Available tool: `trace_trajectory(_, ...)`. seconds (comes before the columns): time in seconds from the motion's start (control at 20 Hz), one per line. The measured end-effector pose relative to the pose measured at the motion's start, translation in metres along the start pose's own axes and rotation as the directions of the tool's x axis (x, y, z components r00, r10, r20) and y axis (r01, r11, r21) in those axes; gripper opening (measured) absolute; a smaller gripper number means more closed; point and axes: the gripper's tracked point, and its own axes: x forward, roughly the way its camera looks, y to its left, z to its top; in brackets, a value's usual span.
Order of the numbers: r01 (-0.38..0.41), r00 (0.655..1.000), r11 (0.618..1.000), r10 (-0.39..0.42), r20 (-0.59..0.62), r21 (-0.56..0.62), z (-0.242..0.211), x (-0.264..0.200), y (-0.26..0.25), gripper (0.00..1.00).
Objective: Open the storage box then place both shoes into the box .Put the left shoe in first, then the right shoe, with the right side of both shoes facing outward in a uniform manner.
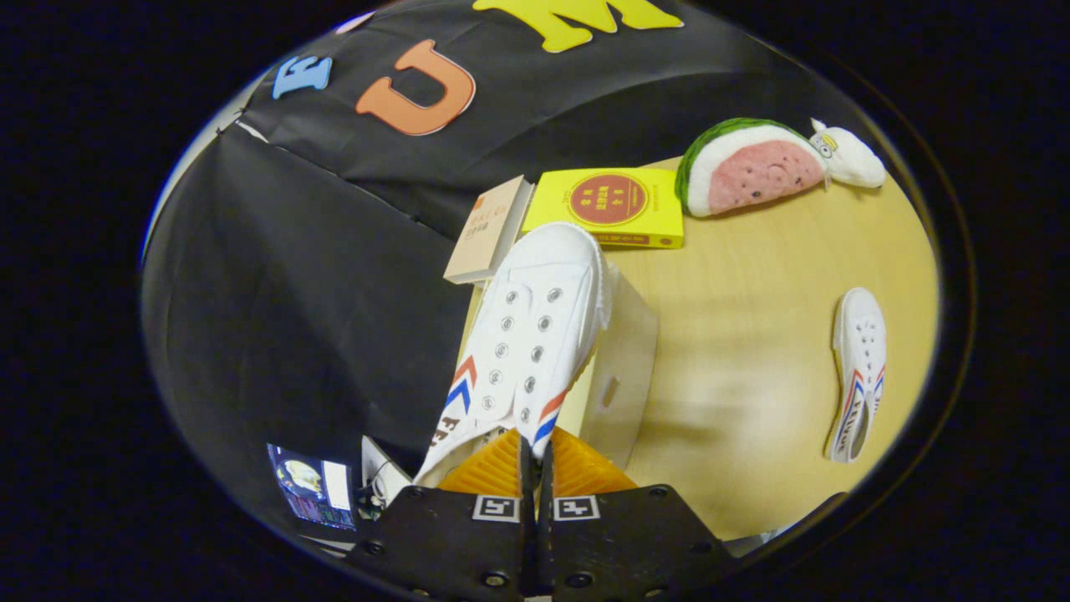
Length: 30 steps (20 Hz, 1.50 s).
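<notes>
My gripper (535, 456) is shut on the collar edge of a white canvas shoe (535, 334) with red and blue chevron stripes. The shoe hangs lifted, toe pointing away from the fingers, over the near left part of the wooden table. Right under and beside it stands the white storage box (631, 368), seen from above with a handle slot in its side wall; the shoe hides most of its inside. The second white shoe (859, 368) lies on its side on the table, well to the right of the box and apart from it.
A yellow book (610, 205) lies flat beyond the box. A beige book (489, 230) juts over the table's far left edge. A watermelon plush (748, 167) and a small white plush (848, 155) rest at the far right. A lit screen (313, 485) is below the table's left side.
</notes>
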Motion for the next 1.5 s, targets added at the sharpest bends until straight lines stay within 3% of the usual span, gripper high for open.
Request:
trace_trajectory(0.25, 0.100, 0.994, 0.995, -0.099, -0.044, 0.009, -0.013, 0.066, 0.025, 0.00)
trace_trajectory(0.6, 0.224, 0.972, 0.973, -0.220, -0.086, 0.047, -0.009, 0.135, 0.024, 0.00)
trace_trajectory(0.8, 0.298, 0.955, 0.953, -0.297, -0.021, 0.058, 0.003, 0.155, 0.015, 0.00)
trace_trajectory(1.1, 0.312, 0.946, 0.948, -0.305, -0.111, 0.057, -0.013, 0.190, 0.009, 0.00)
trace_trajectory(1.2, 0.369, 0.920, 0.929, -0.360, -0.155, 0.033, -0.021, 0.194, -0.001, 0.00)
trace_trajectory(1.3, 0.367, 0.919, 0.930, -0.361, -0.160, 0.007, -0.030, 0.188, 0.000, 0.01)
trace_trajectory(1.4, 0.325, 0.933, 0.946, -0.324, -0.156, -0.018, -0.029, 0.183, 0.008, 0.06)
trace_trajectory(1.5, 0.288, 0.946, 0.957, -0.291, -0.140, -0.039, -0.020, 0.174, 0.016, 0.18)
